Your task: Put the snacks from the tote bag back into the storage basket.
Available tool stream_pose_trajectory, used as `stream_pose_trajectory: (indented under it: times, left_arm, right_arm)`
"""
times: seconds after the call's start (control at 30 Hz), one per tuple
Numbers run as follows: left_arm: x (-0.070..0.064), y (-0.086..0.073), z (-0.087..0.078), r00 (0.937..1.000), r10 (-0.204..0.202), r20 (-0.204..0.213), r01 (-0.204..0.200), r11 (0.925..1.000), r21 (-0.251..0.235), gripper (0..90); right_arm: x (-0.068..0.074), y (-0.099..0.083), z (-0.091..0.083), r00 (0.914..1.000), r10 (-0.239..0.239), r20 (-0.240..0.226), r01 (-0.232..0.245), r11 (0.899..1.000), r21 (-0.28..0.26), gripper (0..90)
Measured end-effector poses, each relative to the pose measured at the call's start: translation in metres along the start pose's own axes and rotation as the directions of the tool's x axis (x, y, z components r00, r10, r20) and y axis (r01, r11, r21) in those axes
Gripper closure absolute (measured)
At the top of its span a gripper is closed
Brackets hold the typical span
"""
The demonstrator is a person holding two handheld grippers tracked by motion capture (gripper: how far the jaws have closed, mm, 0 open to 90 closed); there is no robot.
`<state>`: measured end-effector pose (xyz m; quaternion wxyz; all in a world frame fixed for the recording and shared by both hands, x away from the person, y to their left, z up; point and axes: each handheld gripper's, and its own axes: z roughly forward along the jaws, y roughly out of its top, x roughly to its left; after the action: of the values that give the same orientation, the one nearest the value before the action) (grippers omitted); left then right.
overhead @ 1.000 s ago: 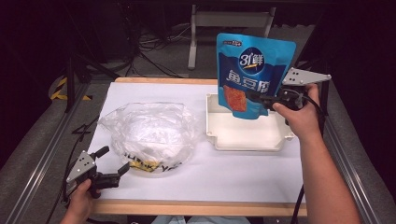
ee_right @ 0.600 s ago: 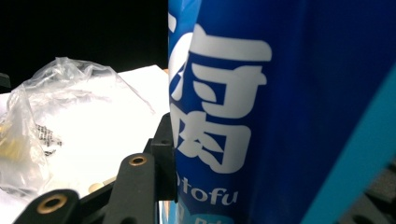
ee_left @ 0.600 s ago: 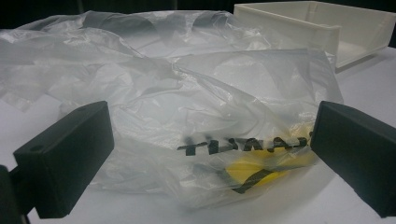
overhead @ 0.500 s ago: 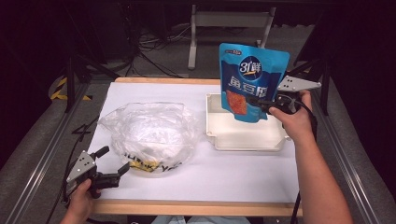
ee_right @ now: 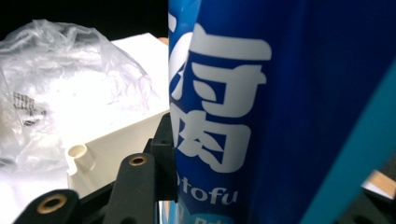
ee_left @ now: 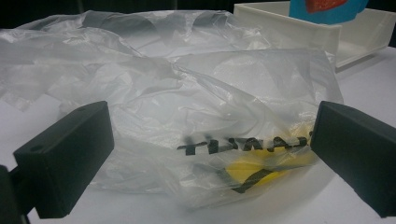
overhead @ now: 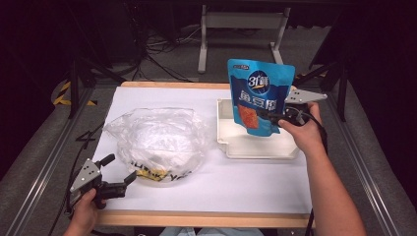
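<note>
Blue tofu pouch (overhead: 260,96) hangs upright over the white tray (overhead: 258,147), pinched near its lower right edge by the right gripper (overhead: 275,118). Left gripper (overhead: 118,174) gapes wide beside the crumpled plastic bag (overhead: 157,140), whose contents blur.

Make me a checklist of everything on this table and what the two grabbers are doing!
Surface: white table top, bare at the front.
Job's things: blue pouch held upright over the white tray; its lower edge hangs inside the tray.
Clutter: crumpled clear plastic bag with black letters and something yellow inside.
Grippers: right gripper shut on the pouch; left gripper open, facing the bag from the table's front corner.
Cables: black cables on the floor behind.
Surroundings: dark room, grey stand beyond the table.
</note>
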<state>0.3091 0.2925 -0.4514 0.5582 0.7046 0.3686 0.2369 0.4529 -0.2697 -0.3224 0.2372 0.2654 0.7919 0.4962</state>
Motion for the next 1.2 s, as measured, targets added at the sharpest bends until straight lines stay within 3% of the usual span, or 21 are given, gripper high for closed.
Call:
stream_pose_trajectory:
  times: [0.63, 0.97, 1.2]
  left_arm:
    - [0.000, 0.000, 0.000, 1.0000, 0.001, 0.003, -0.001, 1.0000, 0.009, 0.2]
    - [0.000, 0.000, 0.000, 1.0000, -0.001, 0.001, 0.001, 1.0000, 0.000, 0.2]
    - [0.000, 0.000, 0.000, 1.0000, 0.000, 0.003, 0.000, 1.0000, 0.009, 0.1]
  right_arm:
    - [-0.003, -0.028, 0.011, 0.9992, 0.040, -0.004, -0.040, 0.998, 0.047, 57.5]
    - [-0.005, -0.032, 0.015, 0.9981, 0.055, -0.027, -0.053, 0.996, 0.074, 55.8]
    - [-0.011, -0.034, 0.010, 0.9978, 0.064, -0.019, -0.062, 0.993, 0.099, 53.9]
